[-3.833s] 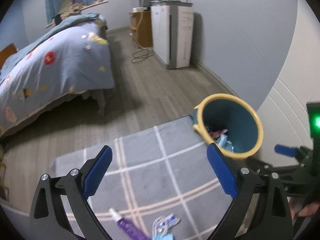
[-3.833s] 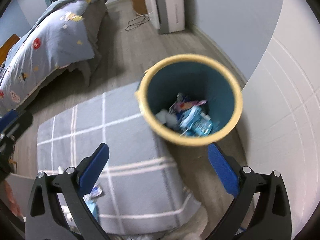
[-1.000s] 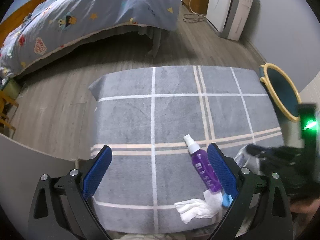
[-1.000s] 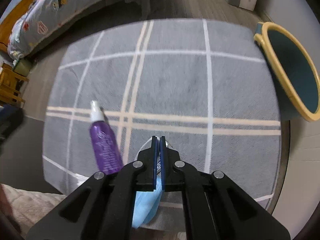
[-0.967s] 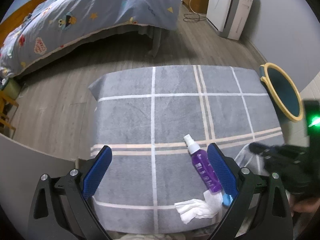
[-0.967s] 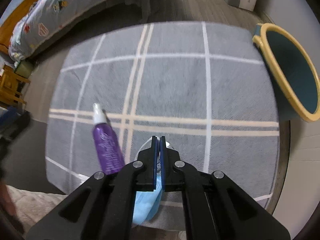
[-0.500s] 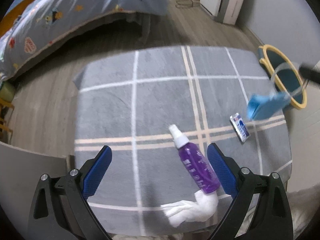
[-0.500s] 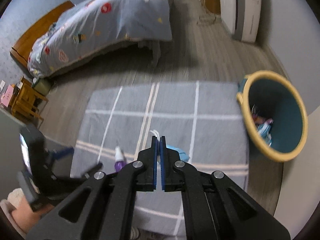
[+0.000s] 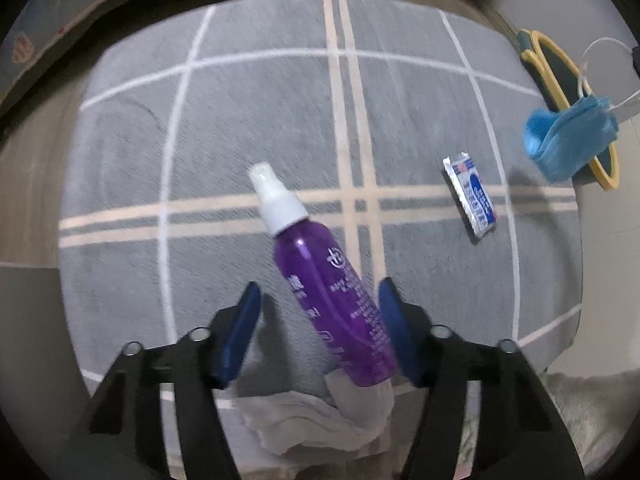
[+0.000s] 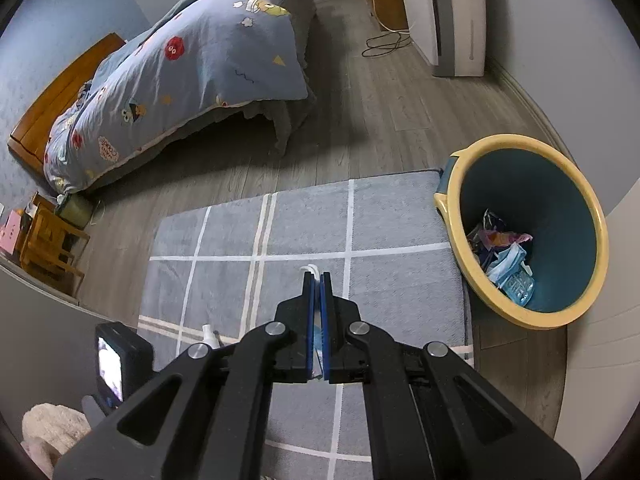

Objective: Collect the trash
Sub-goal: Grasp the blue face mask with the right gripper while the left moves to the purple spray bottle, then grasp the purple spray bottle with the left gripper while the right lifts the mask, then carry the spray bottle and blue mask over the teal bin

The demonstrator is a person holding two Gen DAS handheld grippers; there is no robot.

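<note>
A translucent purple plastic spray bottle [image 9: 334, 290] with a white cap lies on a grey rug [image 9: 256, 120] crossed by white and beige stripes. The small foil sachet [image 9: 471, 194] is white with blue print. The crumpled face mask [image 9: 568, 136] is bright blue. The round bin [image 10: 532, 224] is teal with a yellow rim. The bed's quilt [image 10: 192, 68] is pale blue with cartoon patches.

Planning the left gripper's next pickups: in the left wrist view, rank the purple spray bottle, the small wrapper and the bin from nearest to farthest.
1. Purple spray bottle: between the left gripper fingers.
2. Small wrapper: on the rug, ahead right.
3. Bin: far right, past the rug's edge.
</note>
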